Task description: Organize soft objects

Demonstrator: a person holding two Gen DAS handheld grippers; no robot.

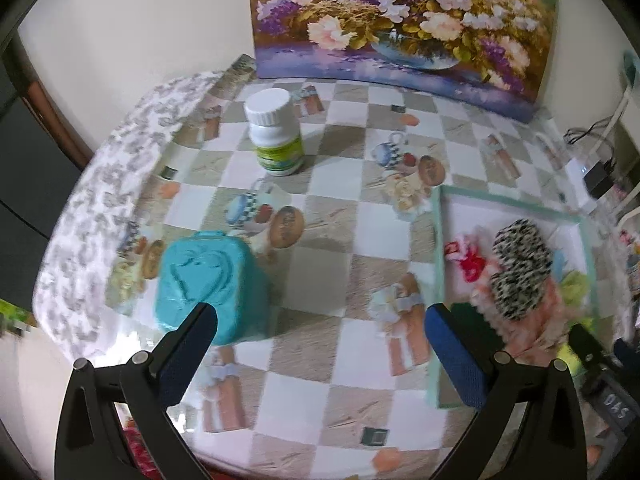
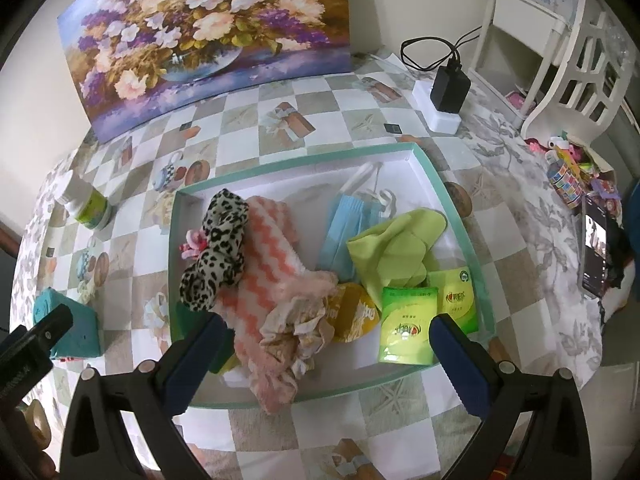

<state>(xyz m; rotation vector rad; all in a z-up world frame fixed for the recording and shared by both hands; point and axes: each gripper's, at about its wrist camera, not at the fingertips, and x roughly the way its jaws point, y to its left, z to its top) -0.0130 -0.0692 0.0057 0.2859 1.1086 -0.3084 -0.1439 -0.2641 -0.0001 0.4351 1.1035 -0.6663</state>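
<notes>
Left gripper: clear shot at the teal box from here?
Probably yes. The left gripper is open and empty, and the teal box sits just ahead by its left finger, with nothing between them. It would need to shift left to straddle the box.

A flower painting (image 2: 208, 36) leans on the cream wall (image 1: 132, 28) behind the checkered table (image 1: 340, 216); white shelf (image 2: 532, 32) right.

1. The shallow white tray with the mint-green rim (image 1: 436, 240) is motion-blurred in the left view, its right end cut off.
2. A dark green item (image 2: 182, 322) hides behind the right gripper's blue-padded fingers (image 2: 200, 344).
3. Print on the two lime-green tissue packets (image 2: 406, 322) is too small to read.
4. The flower painting (image 1: 400, 20) loses its top edge.
</notes>
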